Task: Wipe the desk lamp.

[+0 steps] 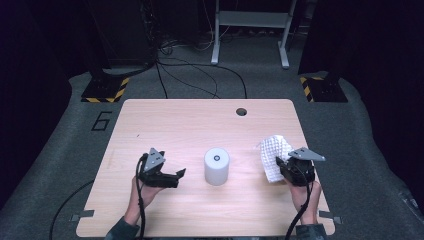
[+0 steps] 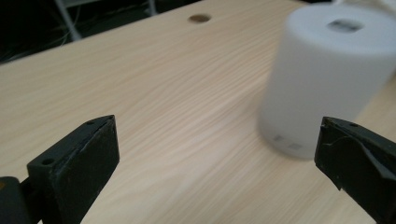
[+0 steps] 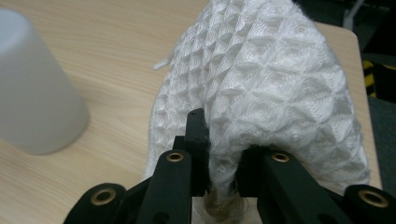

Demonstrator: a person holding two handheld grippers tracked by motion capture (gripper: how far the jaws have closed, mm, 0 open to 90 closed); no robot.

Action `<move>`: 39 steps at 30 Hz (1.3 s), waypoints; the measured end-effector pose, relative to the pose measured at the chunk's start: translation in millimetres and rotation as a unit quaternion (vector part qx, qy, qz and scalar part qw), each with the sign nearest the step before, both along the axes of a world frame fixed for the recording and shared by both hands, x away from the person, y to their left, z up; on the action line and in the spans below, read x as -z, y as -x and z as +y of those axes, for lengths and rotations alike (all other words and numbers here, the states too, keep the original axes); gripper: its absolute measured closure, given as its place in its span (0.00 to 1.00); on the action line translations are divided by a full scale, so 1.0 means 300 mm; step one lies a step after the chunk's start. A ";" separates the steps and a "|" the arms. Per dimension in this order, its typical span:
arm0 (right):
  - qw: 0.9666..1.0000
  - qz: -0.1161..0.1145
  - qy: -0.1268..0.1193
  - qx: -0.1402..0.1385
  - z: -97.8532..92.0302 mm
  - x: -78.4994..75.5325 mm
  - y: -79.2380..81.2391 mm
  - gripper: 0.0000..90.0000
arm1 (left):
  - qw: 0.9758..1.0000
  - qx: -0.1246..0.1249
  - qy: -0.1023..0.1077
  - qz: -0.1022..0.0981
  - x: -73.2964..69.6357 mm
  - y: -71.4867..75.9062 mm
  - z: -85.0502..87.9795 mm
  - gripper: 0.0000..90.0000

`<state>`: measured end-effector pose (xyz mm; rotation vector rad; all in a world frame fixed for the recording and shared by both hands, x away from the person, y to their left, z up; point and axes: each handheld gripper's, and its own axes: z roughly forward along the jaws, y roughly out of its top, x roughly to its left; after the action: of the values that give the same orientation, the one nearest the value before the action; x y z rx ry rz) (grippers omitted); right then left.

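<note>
In the high view, 2 grippers work over the pale wooden counter. A white cylinder stands upright near the middle of the counter, somewhat toward the near edge. The left gripper hovers just beside the cylinder on the side of the counter's left edge, jaws spread and aimed at it, not touching. The right gripper sits toward the right edge, clamped on a white waffle cloth that bunches up away from the near edge. A round hole lies near the far edge.

In the left gripper view, the 2 black jaws stand wide apart with bare counter between them. The cylinder looms just ahead, beside 1 jaw, blurred, with a dark mark on its top.

In the right gripper view, the jaws are pinched together on a fold of the cloth, which rises ahead of them. The cylinder stands apart from the cloth, with bare counter between.

The step in hand looks like readying a wipe: cloth secured, cylinder about to be steadied. The next move likely calls for centring the left gripper's jaws around the cylinder and closing gently so it does not tip, then bringing the cloth across to its surface.
</note>
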<state>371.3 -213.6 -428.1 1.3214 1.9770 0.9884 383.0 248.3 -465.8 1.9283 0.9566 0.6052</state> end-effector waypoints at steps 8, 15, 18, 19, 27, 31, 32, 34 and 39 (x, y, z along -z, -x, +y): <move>0.997 0.068 0.005 0.047 -0.066 0.129 -0.077 0.85 | 0.994 -0.071 -0.030 0.072 0.107 -0.024 0.166 0.00; 0.995 0.085 0.008 0.049 -0.071 0.153 -0.094 0.53 | 0.990 -0.102 -0.037 0.092 0.157 -0.017 0.234 0.00; 0.996 0.076 0.004 0.043 -0.082 0.123 -0.075 0.35 | 0.988 -0.115 -0.042 0.093 0.161 -0.009 0.262 0.00; 0.997 0.072 0.003 0.037 -0.085 0.110 -0.063 0.28 | 0.988 -0.121 -0.041 0.092 0.164 -0.005 0.265 0.00; 0.998 0.047 -0.005 0.039 -0.122 0.092 0.051 0.09 | 0.983 -0.143 -0.060 0.097 0.197 0.033 0.323 0.00; 0.997 0.058 -0.009 0.059 -0.157 0.144 0.107 0.03 | 0.982 -0.150 -0.057 0.098 0.215 0.049 0.346 0.00; 0.996 0.060 -0.009 0.071 -0.167 0.167 0.117 0.02 | 0.982 -0.153 -0.054 0.097 0.217 0.053 0.349 0.00; 0.993 0.071 0.002 0.092 -0.191 0.218 0.132 0.00 | 0.982 -0.151 -0.059 0.094 0.218 0.058 0.358 0.00; 0.989 0.089 0.001 0.119 -0.244 0.312 0.154 0.00 | 0.983 -0.151 -0.047 0.093 0.222 0.053 0.356 0.00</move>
<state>325.2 -286.9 -521.8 1.6487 1.8890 0.7803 367.0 355.1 -532.6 1.9627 1.3782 0.6596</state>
